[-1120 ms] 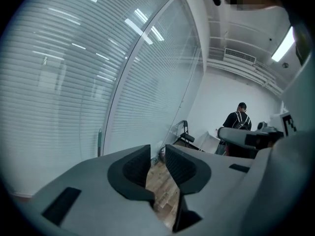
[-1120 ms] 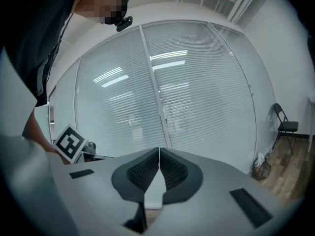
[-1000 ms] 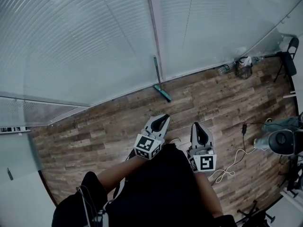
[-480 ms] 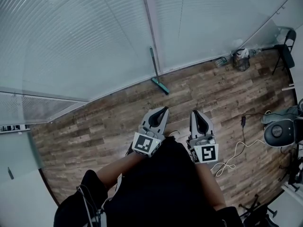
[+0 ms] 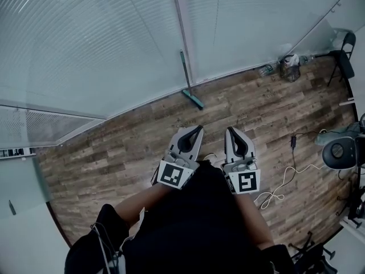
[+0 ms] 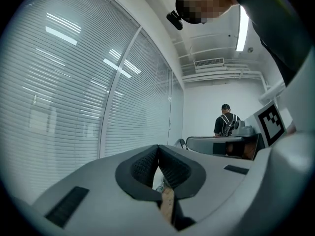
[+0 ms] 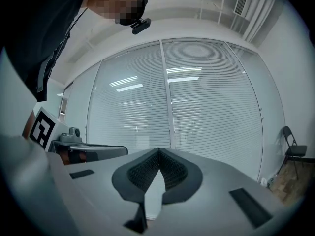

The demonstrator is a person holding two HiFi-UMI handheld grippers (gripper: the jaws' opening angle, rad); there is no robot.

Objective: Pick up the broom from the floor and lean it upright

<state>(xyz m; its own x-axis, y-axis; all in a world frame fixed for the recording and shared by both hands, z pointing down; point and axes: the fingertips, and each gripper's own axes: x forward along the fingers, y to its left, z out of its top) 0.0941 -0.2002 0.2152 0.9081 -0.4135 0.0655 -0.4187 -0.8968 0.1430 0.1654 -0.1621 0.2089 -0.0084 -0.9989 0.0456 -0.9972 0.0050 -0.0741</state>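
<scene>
Well beyond left tool (image 5: pixel 199 128), broom (image 5: pixel 185 73)

Open floor (image 5: pixel 125 147) up to the broom (image 5: pixel 186 77); cable (image 5: pixel 278 194) sprawls rightward.

Black clothing (image 5: pixel 188 227) is worn, seen at 6 o'clock in the head view. The left gripper (image 5: pixel 198 129) and right gripper (image 5: pixel 230 130) are cased in pale grey, lined with black ribbed pads (image 6: pixel 145 166), and backed by white cubes (image 5: pixel 174 174) bearing black square markers.
</scene>
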